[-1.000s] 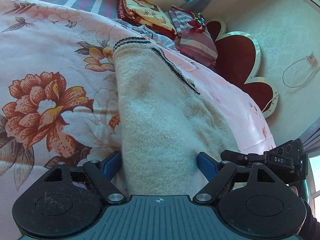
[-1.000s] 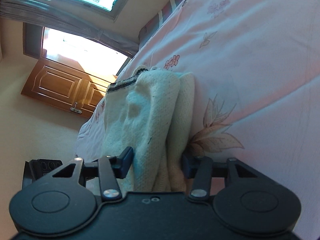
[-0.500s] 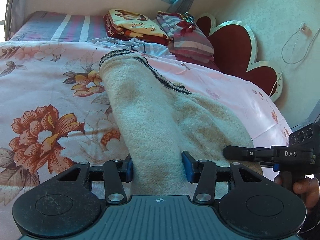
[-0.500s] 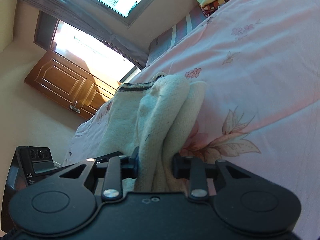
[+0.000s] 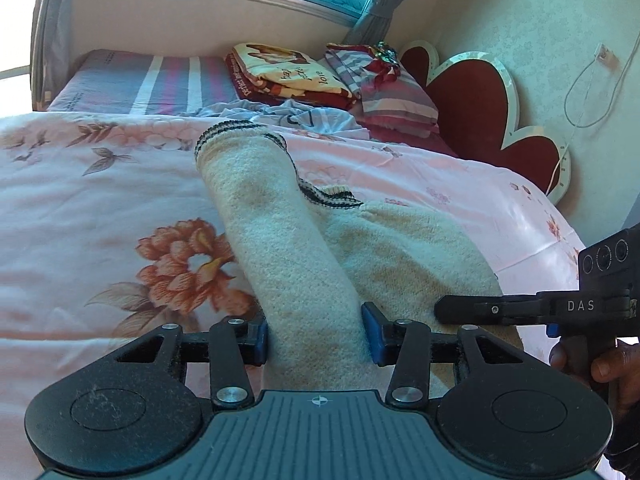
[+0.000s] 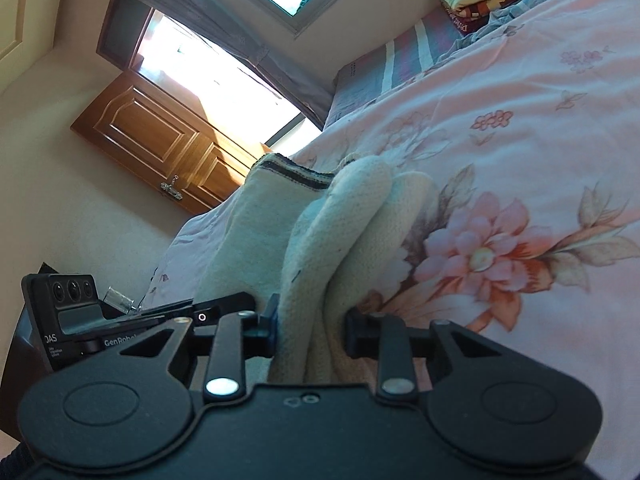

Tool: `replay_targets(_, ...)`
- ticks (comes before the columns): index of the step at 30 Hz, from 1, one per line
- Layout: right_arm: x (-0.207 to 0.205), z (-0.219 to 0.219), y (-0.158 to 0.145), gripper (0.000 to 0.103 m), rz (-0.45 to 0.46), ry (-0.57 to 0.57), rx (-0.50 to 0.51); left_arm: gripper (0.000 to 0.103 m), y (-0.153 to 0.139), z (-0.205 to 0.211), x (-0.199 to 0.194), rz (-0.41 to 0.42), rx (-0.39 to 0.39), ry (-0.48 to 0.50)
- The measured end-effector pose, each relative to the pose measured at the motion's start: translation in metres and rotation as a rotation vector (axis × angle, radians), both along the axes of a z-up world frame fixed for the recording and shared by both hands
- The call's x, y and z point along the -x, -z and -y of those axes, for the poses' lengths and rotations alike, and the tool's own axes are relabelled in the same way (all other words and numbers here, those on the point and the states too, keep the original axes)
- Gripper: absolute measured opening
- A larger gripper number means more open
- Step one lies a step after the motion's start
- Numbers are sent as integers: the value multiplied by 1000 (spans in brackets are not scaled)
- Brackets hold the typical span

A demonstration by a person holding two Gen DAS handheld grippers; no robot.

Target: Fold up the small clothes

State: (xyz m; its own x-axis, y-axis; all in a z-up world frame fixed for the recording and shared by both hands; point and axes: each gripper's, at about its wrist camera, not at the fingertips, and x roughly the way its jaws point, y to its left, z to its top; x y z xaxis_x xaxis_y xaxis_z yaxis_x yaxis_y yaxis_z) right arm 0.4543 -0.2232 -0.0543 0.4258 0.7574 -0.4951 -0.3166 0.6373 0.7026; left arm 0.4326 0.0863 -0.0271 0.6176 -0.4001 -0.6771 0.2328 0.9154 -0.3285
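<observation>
Your left tool [image 5: 316, 340] clamps a bunched fold of the cream knit garment [image 5: 280, 248], blue pads pressing it from both sides. Your right tool [image 6: 310, 330] pinches another gathered edge of it. The garment stretches away from both tools across the floral bedspread [image 5: 100, 208], its dark-striped cuff [image 5: 228, 130] lying toward the folded blankets [image 5: 288, 72].

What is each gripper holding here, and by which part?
Both hold the cream knit garment: the left gripper pinches one bunched near end, the right gripper pinches gathered folds at the other.
</observation>
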Motion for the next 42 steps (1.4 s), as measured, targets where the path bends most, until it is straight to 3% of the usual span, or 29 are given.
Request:
replay_targets(14, 41, -144, 1, 28, -11, -98, -25, 45, 0, -150, 73, -36, -56, -71)
replay_targets(19, 49, -161, 22, 28, -65, -71, -3, 47, 30, -179, 84, -97, -38, -88)
replay_targets(21, 50, -154, 34, 28, -98, -40, 10, 56, 42, -187, 91, -77, -8, -111)
replay_targets(23, 51, -144, 45, 28, -135, -11, -17, 76, 50, -191, 98, -61, 8, -149)
replay_targets(25, 50, -136, 49, 26, -149, 0, -41, 82, 57, -194, 104, -39, 11, -173)
replay_targets(29, 55, -142, 46, 27, -130, -1, -7, 82, 51, -192, 113, -3, -7, -197)
replay_targets(33, 65, -135, 22, 36, -69, 47, 24, 82, 21, -196, 137, 114, -54, -216)
replay_targets(38, 74, -132, -14, 39, 93, 39, 60, 82, 3, -182, 163, 251, -62, -60)
replay_targets(42, 59, -165, -20, 39, 141, -21, 161, 82, 8, -158, 156, 246, -94, 26)
